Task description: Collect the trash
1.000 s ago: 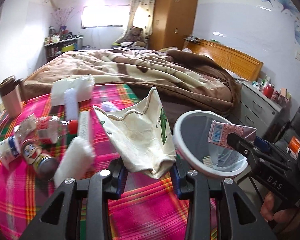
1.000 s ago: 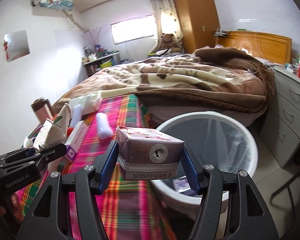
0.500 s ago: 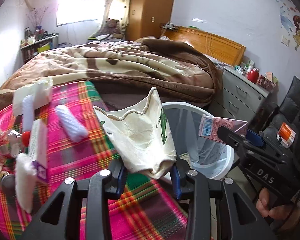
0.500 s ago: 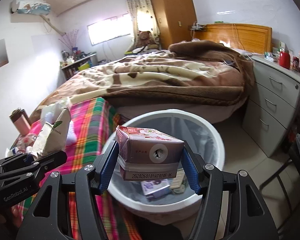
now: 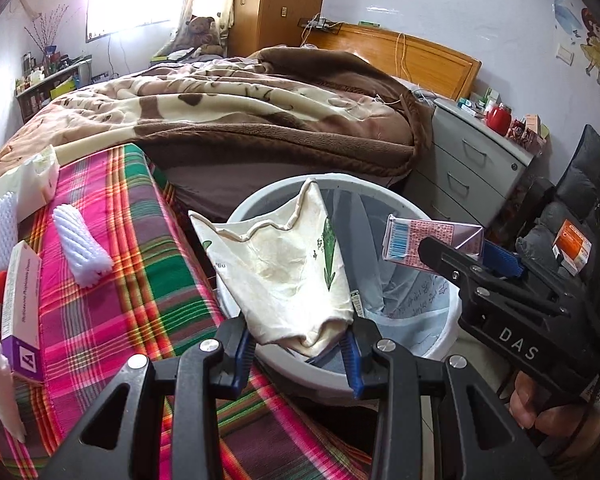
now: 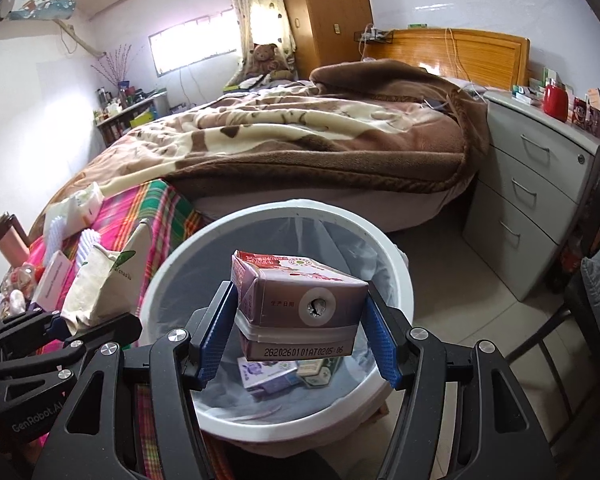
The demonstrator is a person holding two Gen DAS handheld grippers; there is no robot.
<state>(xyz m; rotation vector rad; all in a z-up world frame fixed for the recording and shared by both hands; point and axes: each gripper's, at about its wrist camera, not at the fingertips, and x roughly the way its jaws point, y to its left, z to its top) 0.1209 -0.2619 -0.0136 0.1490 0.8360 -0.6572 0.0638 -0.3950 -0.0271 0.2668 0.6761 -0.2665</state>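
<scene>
Both hand-held tools now stand over the white waste bin (image 6: pixel 396 280), the landmark for all positions given here; one second ago the bin lay ahead of and to the right of the left tool, and only its near rim showed beneath the right one.

Right tool (image 6: pixel 296 330): jaws set at a middling width and clamped on the two ends of a pink drink carton (image 6: pixel 296 304), its punctured straw hole facing the camera. The carton now hangs directly above the bin's open mouth, where earlier it hung over the edge of the plaid blanket (image 5: pixel 112 304). Inside the bin, on its liner, lie a purple box (image 6: pixel 266 376) and a green packet (image 6: pixel 314 372).

Left tool (image 5: pixel 298 350): jaws drawn close together, pinching the lower edge of a crumpled cream paper bag (image 5: pixel 284 272). The bag has travelled from above the blanket to above the bin's left rim, with most of its body over the opening.

Still on the blanket, left of the bin: two white foam sleeves (image 5: pixel 82 246) and a long purple-ended box (image 5: pixel 20 308).

Reading: both carries look complete; release is judged the step in hand. The carton is well centred. The bag, light and broad, could catch on the rim.
</scene>
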